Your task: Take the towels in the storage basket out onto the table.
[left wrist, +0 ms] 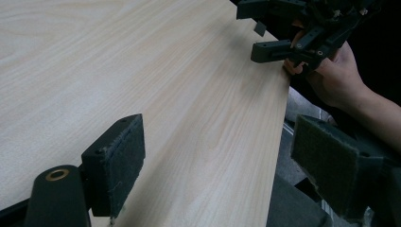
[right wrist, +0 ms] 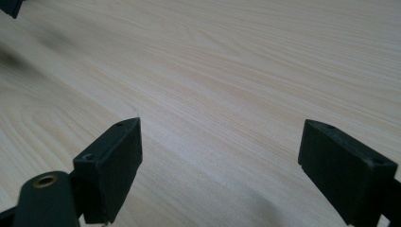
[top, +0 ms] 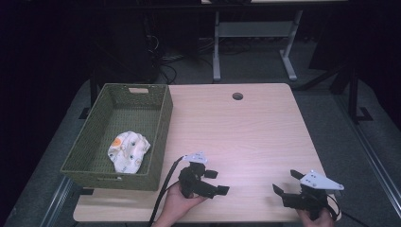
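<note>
On the light wooden table (top: 246,127), my left gripper (top: 216,182) is held low near the front edge, open and holding nothing. My right gripper (top: 287,182) sits near the front right corner, also open and empty, with its jaws pointing left. In the left gripper view, my left gripper (left wrist: 220,165) has its padded jaws wide apart over bare wood at the table's edge. The right gripper (left wrist: 293,33) and the hand holding it show farther off there. In the right gripper view, my right gripper (right wrist: 222,161) spreads over bare tabletop.
A green woven basket (top: 158,142) stands at the table's left side. A crumpled white patterned cloth (top: 127,150) lies inside it. A round cable hole (top: 237,96) is near the far edge. Desk legs and cables stand on the dark floor beyond.
</note>
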`<state>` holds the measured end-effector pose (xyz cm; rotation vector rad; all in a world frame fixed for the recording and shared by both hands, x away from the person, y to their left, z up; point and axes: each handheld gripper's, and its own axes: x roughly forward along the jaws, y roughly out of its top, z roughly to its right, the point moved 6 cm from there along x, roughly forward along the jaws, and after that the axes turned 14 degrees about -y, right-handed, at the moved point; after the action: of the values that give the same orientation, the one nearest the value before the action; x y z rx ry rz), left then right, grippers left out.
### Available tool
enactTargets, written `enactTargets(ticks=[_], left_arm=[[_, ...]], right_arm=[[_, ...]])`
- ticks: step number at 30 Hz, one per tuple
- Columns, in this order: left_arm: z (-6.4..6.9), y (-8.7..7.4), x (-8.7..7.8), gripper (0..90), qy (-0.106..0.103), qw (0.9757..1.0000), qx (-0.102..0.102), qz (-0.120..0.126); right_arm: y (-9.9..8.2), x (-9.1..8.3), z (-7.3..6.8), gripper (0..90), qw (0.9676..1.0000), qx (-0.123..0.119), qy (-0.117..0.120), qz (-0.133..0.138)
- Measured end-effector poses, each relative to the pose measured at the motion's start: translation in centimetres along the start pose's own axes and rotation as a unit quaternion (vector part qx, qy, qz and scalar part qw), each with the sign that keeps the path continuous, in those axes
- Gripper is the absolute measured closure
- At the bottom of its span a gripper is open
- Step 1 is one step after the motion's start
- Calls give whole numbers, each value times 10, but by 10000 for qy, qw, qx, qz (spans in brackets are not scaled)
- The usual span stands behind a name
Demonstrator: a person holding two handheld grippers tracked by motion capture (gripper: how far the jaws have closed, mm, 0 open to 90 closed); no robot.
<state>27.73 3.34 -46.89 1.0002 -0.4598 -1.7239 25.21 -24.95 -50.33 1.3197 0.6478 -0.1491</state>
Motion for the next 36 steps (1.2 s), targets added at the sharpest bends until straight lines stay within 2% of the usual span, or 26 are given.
enactTargets(ticks=[5,7,11,14,18,22,27,30,32,36], left_arm=[[-1,2,-3,177,40,10000,23,26],[-2,5,-5,178,-18,9999,-27,96],[-3,8,-8,177,-49,10000,-39,61],[-3,11,-12,178,24,10000,0,24],[-4,18,-24,178,143,9998,73,101],[-3,22,-30,177,156,9998,46,151],[1,29,-37,165,145,9996,97,240],[4,34,-42,165,147,9996,165,196],[6,37,-44,164,115,9996,149,219],[8,42,-51,162,67,9998,147,111]], right_arm=[[0,1,0,139,10000,-9,-7,-2],[0,2,0,140,10000,-32,-15,-8],[-1,2,-1,139,10000,-14,-25,-41],[-1,1,-1,140,10000,-7,-31,-34],[-1,2,0,140,10000,-6,-35,-31],[-1,2,-1,140,10000,-7,-38,-48],[0,1,-2,140,10000,-9,-35,-4],[0,2,-3,140,10000,-40,-26,-7],[0,2,-3,140,10000,-37,-29,-10],[0,2,-4,140,10000,-74,-19,-16]])
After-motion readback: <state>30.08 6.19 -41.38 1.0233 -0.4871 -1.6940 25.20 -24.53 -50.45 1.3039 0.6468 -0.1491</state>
